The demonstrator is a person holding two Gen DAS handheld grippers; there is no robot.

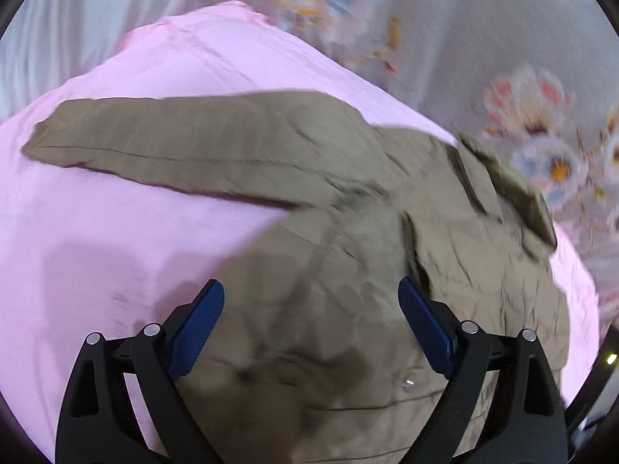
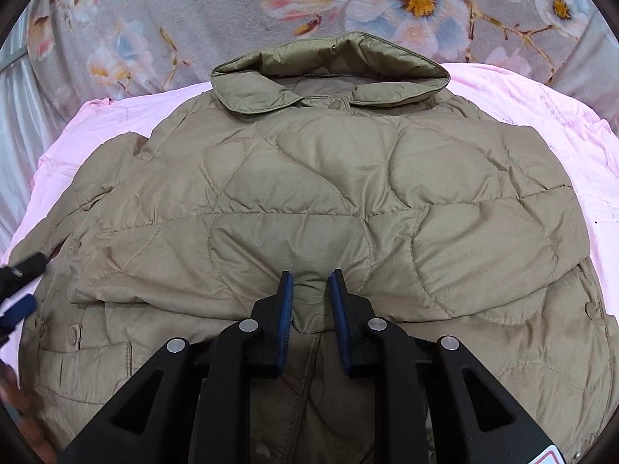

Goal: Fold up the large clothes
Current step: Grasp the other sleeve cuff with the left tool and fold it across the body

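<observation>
There is one jacket (image 2: 309, 201), tan and quilted, with one collar (image 2: 329, 73) at its far end and one sleeve (image 1: 174, 147) stretched out to the side. One pink sheet (image 1: 96, 232) lies under it, and one flowered blanket (image 2: 193, 11) lies beyond that. Two tools show: the left tool (image 1: 311, 290) and the right tool (image 2: 311, 282). Three snap buttons can be counted on the jacket front; others may be hidden.
</observation>
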